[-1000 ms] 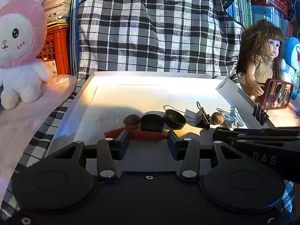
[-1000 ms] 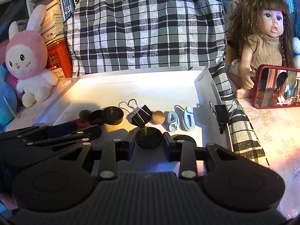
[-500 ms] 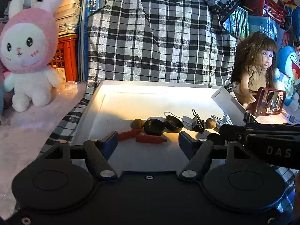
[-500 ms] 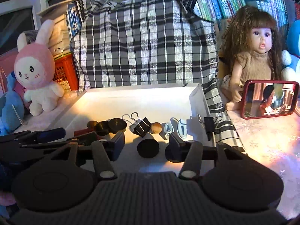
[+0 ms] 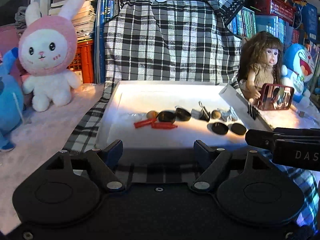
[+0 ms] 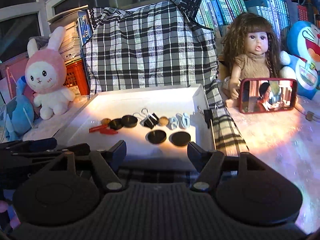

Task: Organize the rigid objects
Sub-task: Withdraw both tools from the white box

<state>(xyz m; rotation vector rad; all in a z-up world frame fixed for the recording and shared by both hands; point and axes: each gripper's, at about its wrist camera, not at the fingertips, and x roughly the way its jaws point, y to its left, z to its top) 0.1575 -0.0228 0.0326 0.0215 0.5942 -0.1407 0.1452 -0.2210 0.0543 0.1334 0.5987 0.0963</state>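
A white tray (image 5: pixel 109 120) (image 6: pixel 140 102) holds a row of small things: two red pieces (image 5: pixel 155 124) (image 6: pixel 103 129), black caps (image 5: pixel 166 116) (image 6: pixel 129 121), a black binder clip (image 5: pixel 204 114) (image 6: pixel 151 119), a brown ball (image 6: pixel 163 120) and pale blue clips (image 6: pixel 179 121). Two black discs (image 5: pixel 219 128) (image 6: pixel 157 137) lie nearer the front. My left gripper (image 5: pixel 158 150) hangs before the tray's near edge, jaws opening, nothing between them. My right gripper (image 6: pixel 157 150) stands likewise just short of the discs, jaws opening and empty. Its fingers (image 5: pixel 260 140) show at the right of the left wrist view.
Plaid cloth (image 6: pixel 150 56) hangs behind and runs under the tray. A pink rabbit plush (image 5: pixel 48 60) and a blue plush (image 5: pixel 8 104) sit left. A doll (image 6: pixel 254 60), a red-cased phone (image 6: pixel 268 96) and a blue cat plush (image 6: pixel 306 60) stand right. Another binder clip (image 6: pixel 208 114) grips the tray's right wall.
Both grippers have opened wide and drawn back and up from the tray. The left came away from the red pieces, the right from a black disc, which stays on the tray.
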